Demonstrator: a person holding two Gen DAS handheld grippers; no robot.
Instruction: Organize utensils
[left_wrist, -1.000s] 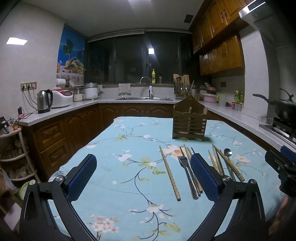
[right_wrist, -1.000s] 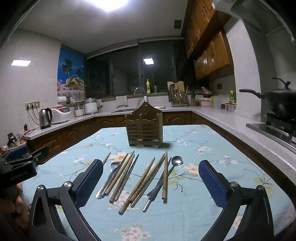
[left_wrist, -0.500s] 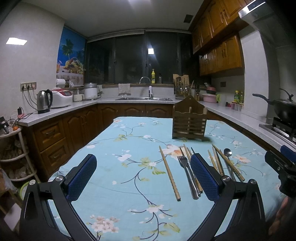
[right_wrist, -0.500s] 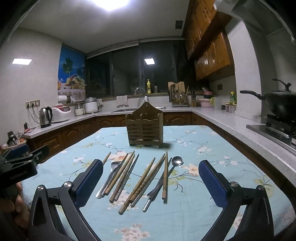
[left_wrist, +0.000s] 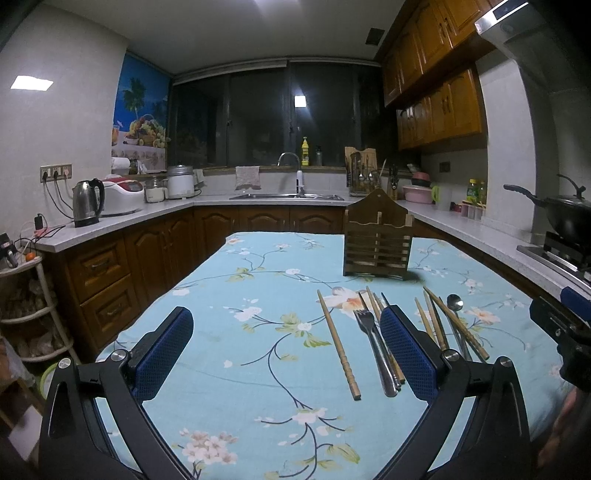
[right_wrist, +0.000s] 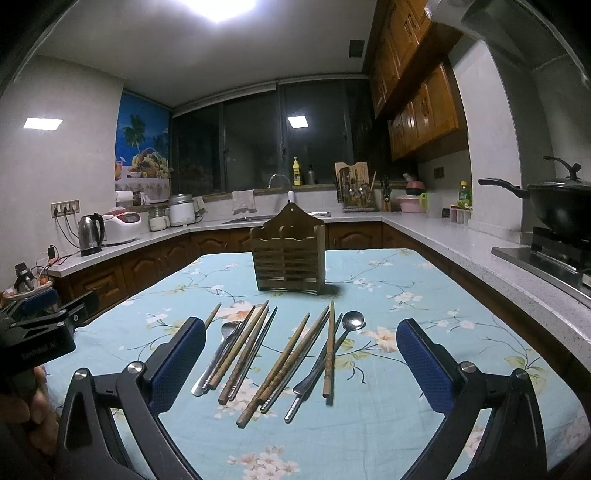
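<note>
Both the left gripper (left_wrist: 282, 350) and right gripper (right_wrist: 301, 354) hung with jaws apart, empty; utensils (right_wrist: 280, 350) lay between the right jaws on the desk (right_wrist: 388, 424).

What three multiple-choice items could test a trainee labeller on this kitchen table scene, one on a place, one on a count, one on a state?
1. Where does the slatted brown wooden utensil holder stand?
A. beyond the loose utensils, on the floral blue tablecloth
B. on the stove
C. in the sink

2. How many round-bowled metal spoons lie on the cloth?
A. none
B. one
C. four

3. How is the right gripper?
A. shut on a fork
B. shut on a chopstick
C. open, holding nothing

Answers: 1 A, the holder stands upright past the cutlery's far ends. 2 B, a single spoon bowl shows. 3 C, its blue pads sit wide apart, above the cutlery.
</note>
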